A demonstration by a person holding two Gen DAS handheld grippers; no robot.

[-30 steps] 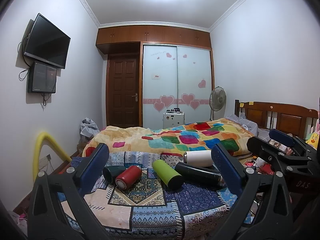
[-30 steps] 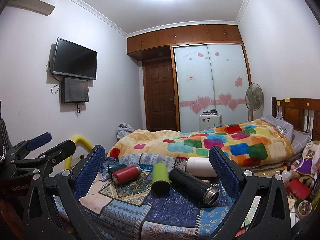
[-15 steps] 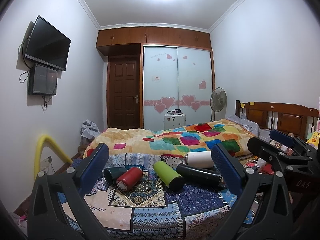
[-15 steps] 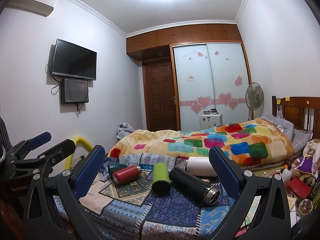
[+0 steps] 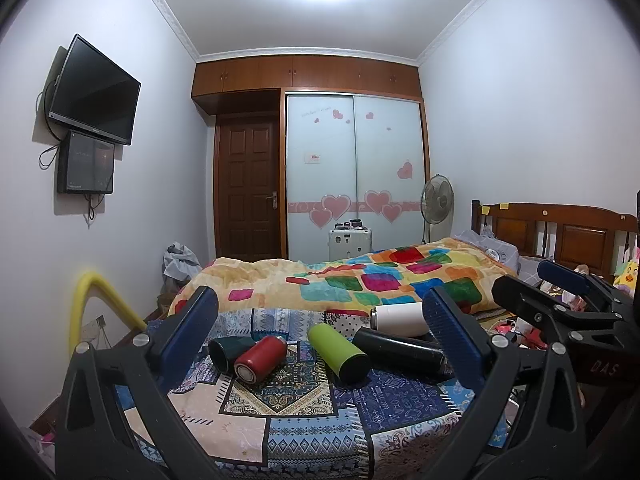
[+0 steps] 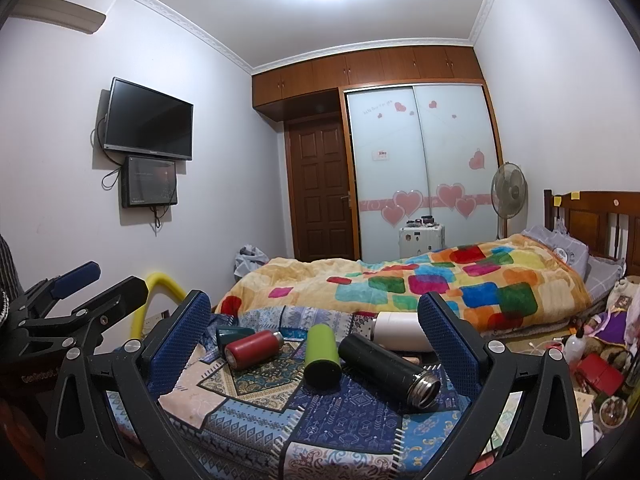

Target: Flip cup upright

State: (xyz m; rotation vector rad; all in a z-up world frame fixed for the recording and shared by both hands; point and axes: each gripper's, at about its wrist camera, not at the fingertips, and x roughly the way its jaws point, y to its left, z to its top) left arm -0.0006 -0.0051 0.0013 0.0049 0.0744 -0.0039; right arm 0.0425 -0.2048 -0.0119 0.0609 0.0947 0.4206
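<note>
Several cups lie on their sides on a patterned cloth (image 5: pixel 304 432): a dark green cup (image 5: pixel 226 352), a red one (image 5: pixel 260 359), a lime green one (image 5: pixel 338 348), a black flask (image 5: pixel 400 352) and a white one (image 5: pixel 396 319). They also show in the right wrist view: red (image 6: pixel 252 349), lime green (image 6: pixel 321 356), black (image 6: pixel 386 366), white (image 6: pixel 402 331), dark green (image 6: pixel 234 334). My left gripper (image 5: pixel 320 332) is open and empty, held short of the cups. My right gripper (image 6: pixel 314 334) is open and empty too.
A bed with a colourful quilt (image 5: pixel 360 280) lies behind the cloth. The other gripper shows at the right (image 5: pixel 560 308) and at the left (image 6: pixel 76 300). A yellow bar (image 5: pixel 92 300) stands at the left wall. Clutter (image 6: pixel 600 364) lies at the right.
Both views have tilted slightly, showing more ceiling. The cups have not moved and both grippers stay open.
</note>
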